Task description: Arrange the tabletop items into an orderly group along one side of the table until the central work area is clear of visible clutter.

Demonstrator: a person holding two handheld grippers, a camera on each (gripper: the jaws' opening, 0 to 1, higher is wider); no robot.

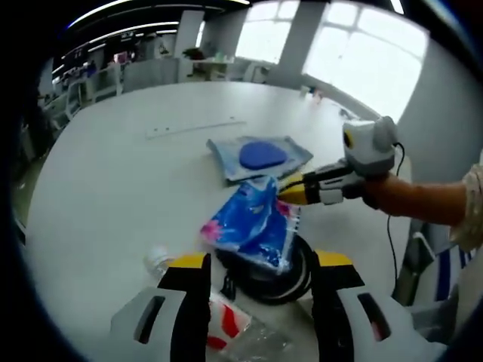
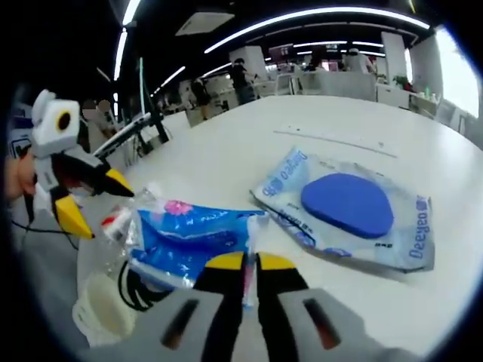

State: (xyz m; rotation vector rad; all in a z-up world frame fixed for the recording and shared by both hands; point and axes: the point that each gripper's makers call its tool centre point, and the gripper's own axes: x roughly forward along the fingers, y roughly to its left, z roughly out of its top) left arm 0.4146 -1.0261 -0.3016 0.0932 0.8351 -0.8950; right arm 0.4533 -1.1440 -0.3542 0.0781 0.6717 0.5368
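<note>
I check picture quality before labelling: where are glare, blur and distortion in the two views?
Left gripper view: the windows are blown out white, the table edge bends from the fisheye, and the blue bag is soft. Right gripper view: ceiling lights streak as bright curved lines, the background is dim, and the pouch print is readable, with blur towards the rim.

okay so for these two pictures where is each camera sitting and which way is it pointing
Left gripper view: rides the left gripper, facing across the white table toward windows; the person's forearm and right gripper enter from the right.
Right gripper view: rides the right gripper, fingers shut on the blue packet; left gripper at left.
Shared: blue packet, bagged blue pad.
</note>
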